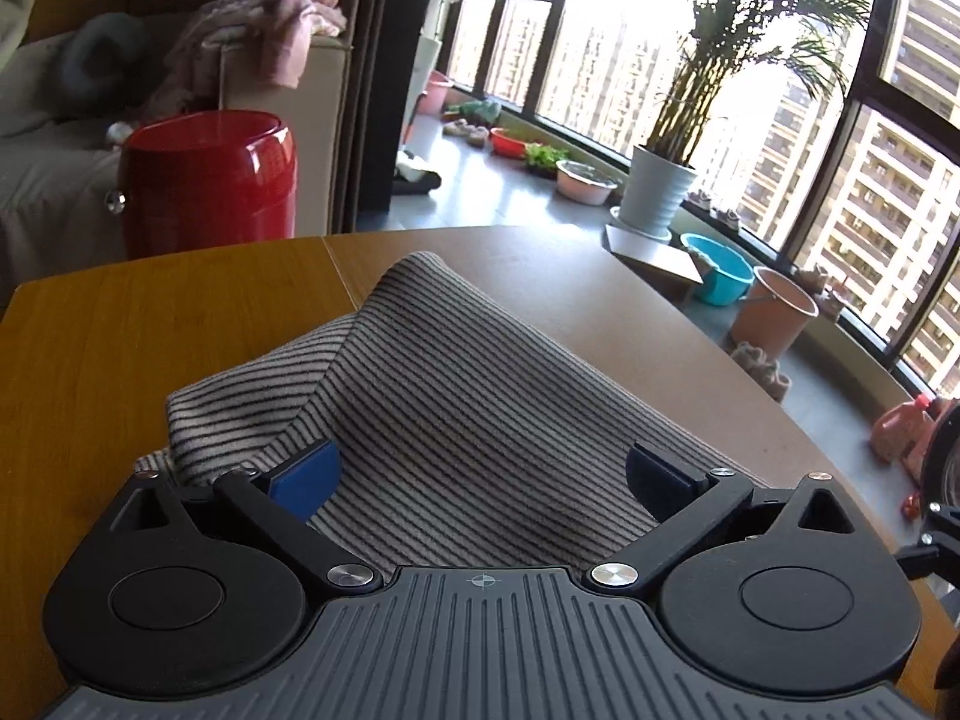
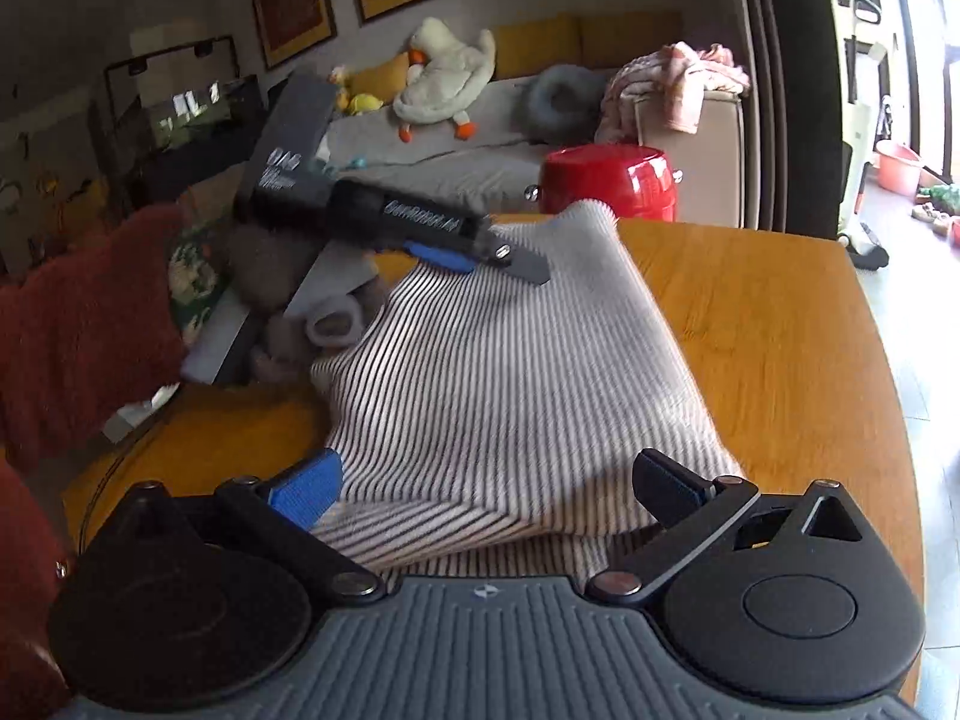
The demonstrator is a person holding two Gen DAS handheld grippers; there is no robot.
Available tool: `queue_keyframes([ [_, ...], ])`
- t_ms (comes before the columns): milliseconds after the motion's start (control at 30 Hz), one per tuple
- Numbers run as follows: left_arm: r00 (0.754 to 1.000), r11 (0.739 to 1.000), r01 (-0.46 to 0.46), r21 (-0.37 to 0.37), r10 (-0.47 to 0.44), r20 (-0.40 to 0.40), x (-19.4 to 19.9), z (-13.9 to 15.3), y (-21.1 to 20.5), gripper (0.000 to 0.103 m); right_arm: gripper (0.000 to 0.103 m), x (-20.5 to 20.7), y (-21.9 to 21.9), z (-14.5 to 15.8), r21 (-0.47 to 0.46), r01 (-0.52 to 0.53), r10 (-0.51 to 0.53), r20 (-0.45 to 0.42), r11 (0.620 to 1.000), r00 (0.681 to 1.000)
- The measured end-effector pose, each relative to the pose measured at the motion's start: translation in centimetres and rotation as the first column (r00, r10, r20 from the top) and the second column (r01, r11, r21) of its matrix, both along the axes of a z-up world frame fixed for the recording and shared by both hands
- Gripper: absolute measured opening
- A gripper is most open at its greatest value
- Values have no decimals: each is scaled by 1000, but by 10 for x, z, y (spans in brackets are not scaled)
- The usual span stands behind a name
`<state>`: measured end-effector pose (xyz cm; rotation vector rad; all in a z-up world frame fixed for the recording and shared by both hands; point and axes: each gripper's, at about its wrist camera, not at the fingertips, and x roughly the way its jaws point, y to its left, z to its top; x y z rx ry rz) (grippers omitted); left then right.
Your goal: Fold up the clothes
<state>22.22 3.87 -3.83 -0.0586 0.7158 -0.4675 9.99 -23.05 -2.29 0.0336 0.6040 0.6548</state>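
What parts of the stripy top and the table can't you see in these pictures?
- Striped garment: its near edge is hidden under the left gripper in the left wrist view.
- Same garment: what kind of top it is stays unclear; it lies folded over itself.
- Wooden table: its left end is covered by a blurred clutter pile in the right wrist view.
- Right gripper: it hides the cloth edge below it.

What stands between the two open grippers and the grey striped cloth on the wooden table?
Nothing visible does. The left gripper and the right gripper both hang open directly over the grey striped cloth, which lies partly folded on the wooden table; no other object covers it.
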Motion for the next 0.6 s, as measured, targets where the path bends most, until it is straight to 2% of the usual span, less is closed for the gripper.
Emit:
queue_keyframes([
  [67, 1000, 1000, -23, -5, 24, 7, -12, 4, 8, 103, 103, 13, -8, 7, 24, 56, -56, 7, 998, 998],
  [133, 999, 999, -35, -34, 35, 9, -26, 9, 16, 103, 103, 26, -7, 5, 0, 97, -97, 11, 995, 995],
  [233, 1000, 991, -22, -132, 21, -12, -52, 16, 30, 101, 103, 41, -2, -1, -52, 141, -141, 15, 989, 990],
  [267, 1000, 988, -16, -155, 12, -26, -59, 16, 32, 94, 103, 41, 0, -5, -65, 141, -142, -2, 988, 990],
  [300, 999, 985, -12, -171, 4, -43, -65, 15, 35, 81, 103, 42, 1, -9, -78, 141, -143, -18, 987, 990],
  [367, 998, 984, -2, -177, -10, -69, -74, 11, 36, 73, 103, 42, 5, -18, -104, 140, -145, -50, 985, 988],
  [500, 995, 989, 11, -146, -25, -98, -70, -3, 33, 73, 103, 30, 5, -27, -125, 126, -137, -86, 984, 987],
  [600, 992, 986, 12, -168, -33, -118, -54, -15, 30, 72, 103, 13, 2, -29, -125, 107, -120, -98, 986, 988],
])
